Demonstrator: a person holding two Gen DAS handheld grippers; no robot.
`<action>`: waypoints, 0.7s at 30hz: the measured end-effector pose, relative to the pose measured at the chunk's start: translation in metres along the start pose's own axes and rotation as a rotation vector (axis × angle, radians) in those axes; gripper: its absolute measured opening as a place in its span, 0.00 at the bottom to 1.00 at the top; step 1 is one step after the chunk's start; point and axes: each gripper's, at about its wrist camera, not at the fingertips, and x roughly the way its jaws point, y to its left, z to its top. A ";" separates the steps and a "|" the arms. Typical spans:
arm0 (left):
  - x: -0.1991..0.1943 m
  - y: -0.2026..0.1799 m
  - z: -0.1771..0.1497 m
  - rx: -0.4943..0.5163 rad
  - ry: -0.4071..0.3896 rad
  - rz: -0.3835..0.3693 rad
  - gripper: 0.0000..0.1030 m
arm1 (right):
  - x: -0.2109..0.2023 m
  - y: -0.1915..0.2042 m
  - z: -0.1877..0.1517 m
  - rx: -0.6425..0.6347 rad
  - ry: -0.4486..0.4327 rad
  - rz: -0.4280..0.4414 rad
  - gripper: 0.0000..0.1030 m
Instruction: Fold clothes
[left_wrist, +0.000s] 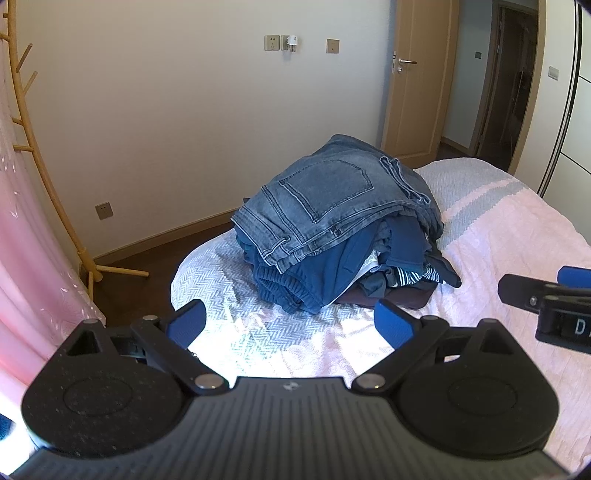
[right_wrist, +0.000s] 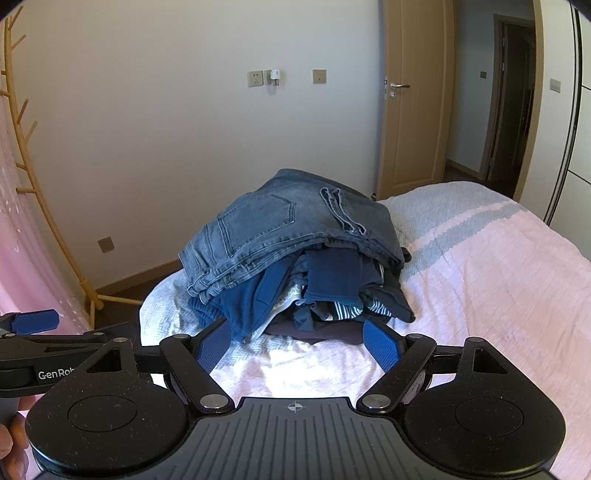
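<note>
Facing a heaped pile of dark and blue garments (left_wrist: 343, 236) on the pale pink and white woven bedspread (left_wrist: 509, 258), topped by a folded pair of faded blue denim jeans (left_wrist: 325, 199) with back pocket up. Sitting at about twelve o'clock from both tools, toward the bed's far corner near the white wall (left_wrist: 166, 110). Left black two-finger gripper with blue pads (left_wrist: 291, 325) spread wide, holding nothing, hovering over bare bedspread just short of the pile. Right black two-finger gripper with blue pads (right_wrist: 299, 343) likewise spread wide and empty, fingertips close to the pile's near edge, seemingly not touching, though hard to confirm. Each tool visible in the other's view: right at three o'clock from the left camera, left at nine o'clock from the right camera. Likely step: reaching for the jeans to lift them off. Risks from here: pinching only the top denim layer and dragging the folded jeans open; catching a lower navy piece (right_wrist: 332, 277) as well and toppling the heap toward the bed's edge and the dark floor (left_wrist: 140, 291); pulling unevenly with two grippers and twisting the cloth; snagging the loose weave of the bedspread with a low approach.
</note>
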 end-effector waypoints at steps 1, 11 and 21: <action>0.001 0.001 0.000 -0.001 0.000 0.000 0.93 | 0.000 0.000 0.000 0.000 0.000 0.000 0.79; 0.015 0.006 0.004 0.012 0.011 -0.010 0.93 | 0.012 0.004 0.002 0.009 0.010 0.003 0.79; 0.065 0.018 0.021 0.210 0.014 -0.092 0.93 | 0.045 -0.004 0.021 0.087 0.011 -0.061 0.79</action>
